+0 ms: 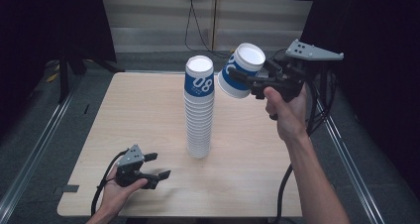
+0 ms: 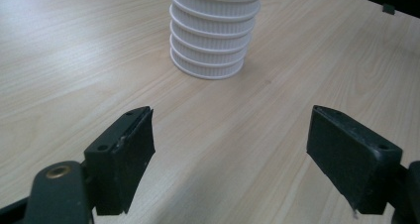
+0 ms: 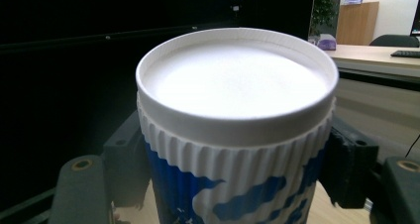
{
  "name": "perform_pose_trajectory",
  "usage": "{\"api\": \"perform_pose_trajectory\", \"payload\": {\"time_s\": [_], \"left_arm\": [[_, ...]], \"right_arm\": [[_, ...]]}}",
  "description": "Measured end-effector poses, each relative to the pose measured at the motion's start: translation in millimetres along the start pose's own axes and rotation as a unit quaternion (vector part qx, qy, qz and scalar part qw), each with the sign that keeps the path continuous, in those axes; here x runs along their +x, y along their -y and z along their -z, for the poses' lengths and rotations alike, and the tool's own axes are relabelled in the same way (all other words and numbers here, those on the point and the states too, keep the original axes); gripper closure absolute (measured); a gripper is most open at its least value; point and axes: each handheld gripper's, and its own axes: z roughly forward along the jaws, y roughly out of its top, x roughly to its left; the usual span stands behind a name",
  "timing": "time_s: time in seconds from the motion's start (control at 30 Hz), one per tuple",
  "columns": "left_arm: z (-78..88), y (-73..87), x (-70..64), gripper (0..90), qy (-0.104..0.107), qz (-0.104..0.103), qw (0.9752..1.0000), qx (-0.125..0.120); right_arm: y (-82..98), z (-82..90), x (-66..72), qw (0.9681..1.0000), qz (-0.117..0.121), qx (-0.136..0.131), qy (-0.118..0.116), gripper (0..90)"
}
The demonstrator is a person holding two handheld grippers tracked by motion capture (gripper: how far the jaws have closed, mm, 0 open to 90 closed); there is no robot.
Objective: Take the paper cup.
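Your right claw [image 1: 247, 80] is held up above the far right part of the wooden counter [image 1: 148, 115], gripping a single paper cup [image 1: 241, 70] by its sides. The cup is white with blue printing and a ribbed band under its rim, and it is tilted, with its open mouth turned up and away from you. In the right gripper view the cup [image 3: 233, 130] sits squarely between the two black jaws, which press against it on either side, and its white inside faces the camera. Just to the left of the held cup, not touching it, a tall stack of matching cups [image 1: 199, 110] stands upright near the middle of the counter; the top cup of the stack carries blue printing with white numerals. Your left claw [image 1: 153, 165] rests low over the near left part of the counter, well apart from the stack, with its jaws spread wide and nothing between them. In the left gripper view the bottom of the stack [image 2: 213, 35] stands on the wood beyond the open jaws.
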Motion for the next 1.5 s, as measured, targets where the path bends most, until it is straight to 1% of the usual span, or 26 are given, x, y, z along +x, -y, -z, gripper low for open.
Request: {"api": "perform_pose_trajectory", "payload": {"time_s": [0.07,0.2,0.23,0.27,0.33,0.47,0.5,0.53,0.57,0.63,0.77,0.83,0.93,1.0,1.03,1.07,1.1,1.13,1.2,1.23,1.27,1.3,1.33,1.37,1.43,1.5], "left_arm": [[-0.3,-0.9,-0.7,18.5,0.007,0.002,1.0,0.004],[0.3,-4.4,-0.5,18.5,0.011,0.003,0.9999,-0.007],[0.6,-5.7,-0.2,18.5,0.01,0.001,0.9999,-0.008],[0.7,-6.9,-0.4,18.5,0.012,0.004,0.9999,-0.01],[1.9,-10.2,0.6,18.5,0.014,0.0,0.9998,-0.014],[7.5,-17.7,2.3,18.5,0.016,-0.002,0.9996,-0.023],[9.5,-21.0,2.7,18.5,0.014,-0.013,0.9995,-0.024],[11.1,-24.1,2.1,18.5,0.012,-0.019,0.9993,-0.028],[12.1,-27.0,2.2,18.5,0.014,-0.022,0.9991,-0.034],[12.4,-30.8,2.7,18.5,0.015,-0.016,0.9989,-0.041],[7.1,-33.5,2.5,18.5,0.021,-0.017,0.9991,-0.034],[4.5,-35.8,1.3,18.5,0.023,-0.018,0.9989,-0.037],[3.7,-40.6,0.8,18.5,0.034,-0.016,0.9986,-0.038],[4.6,-46.0,0.0,18.5,0.031,-0.02,0.9984,-0.042],[5.2,-47.6,-0.1,18.5,0.033,-0.02,0.9981,-0.047],[5.2,-48.0,-0.2,18.5,0.037,-0.017,0.9978,-0.052],[4.9,-47.9,-0.8,18.5,0.036,-0.019,0.9979,-0.05],[3.9,-46.8,-1.4,18.5,0.034,-0.022,0.9981,-0.046],[2.1,-43.7,-1.9,18.5,0.038,-0.021,0.998,-0.046],[1.5,-42.4,-2.6,18.5,0.04,-0.018,0.9979,-0.047],[0.9,-41.4,-3.9,18.4,0.045,-0.016,0.9981,-0.04],[0.3,-40.5,-5.8,17.4,0.05,-0.019,0.9979,-0.037],[0.5,-39.8,-7.8,16.7,0.052,-0.027,0.9977,-0.033],[0.2,-39.4,-9.7,16.6,0.052,-0.033,0.9976,-0.032],[-1.1,-39.2,-12.3,16.6,0.055,-0.031,0.9975,-0.032],[-1.4,-39.9,-13.3,16.6,0.056,-0.035,0.9974,-0.031]], "right_arm": [[4.7,1.0,-0.9,1.0,-0.002,0.003,-0.001,26.7],[11.7,3.4,-1.3,0.9999,-0.002,0.013,-0.002,26.8],[13.8,3.9,-0.7,0.9999,-0.001,0.016,-0.001,26.8],[16.7,4.4,0.1,0.9998,-0.002,0.019,-0.004,26.8],[25.0,4.5,2.3,0.9995,0.001,0.031,-0.008,27.0],[40.8,4.2,3.2,0.9993,-0.003,0.035,-0.013,27.2],[44.7,3.9,3.0,0.9992,-0.006,0.036,-0.015,27.2],[48.6,3.4,2.9,0.9991,-0.011,0.037,-0.018,27.2],[51.8,2.6,3.2,0.9989,-0.01,0.042,-0.018,27.3],[57.3,1.7,3.8,0.9986,-0.01,0.048,-0.021,27.3],[65.9,0.2,2.9,0.9979,-0.01,0.058,-0.027,27.3],[73.0,-0.7,2.6,0.9973,-0.013,0.067,-0.027,27.3],[85.9,-2.6,0.9,0.9966,-0.024,0.072,-0.03,27.3],[95.2,-4.8,-0.4,0.9957,-0.033,0.077,-0.039,27.2],[99.6,-5.6,-0.2,0.9954,-0.034,0.082,-0.038,27.2],[103.3,-5.9,0.7,0.9952,-0.034,0.084,-0.038,27.2],[106.6,-5.9,1.5,0.9948,-0.034,0.085,-0.044,27.2],[109.6,-6.0,2.2,0.9951,-0.032,0.084,-0.042,27.3],[116.2,-7.9,4.6,0.9943,-0.03,0.091,-0.046,27.3],[119.3,-8.8,6.0,0.9942,-0.03,0.093,-0.044,27.3],[121.7,-9.5,7.0,0.994,-0.032,0.094,-0.046,27.3],[124.8,-10.8,8.4,0.9936,-0.029,0.097,-0.049,27.2],[127.8,-12.2,10.3,0.9937,-0.024,0.099,-0.046,27.2],[130.8,-14.2,11.6,0.9932,-0.023,0.103,-0.049,27.2],[136.4,-18.0,13.3,0.9926,-0.02,0.108,-0.052,27.1],[141.4,-20.7,15.0,0.9923,-0.023,0.107,-0.058,27.2]]}}
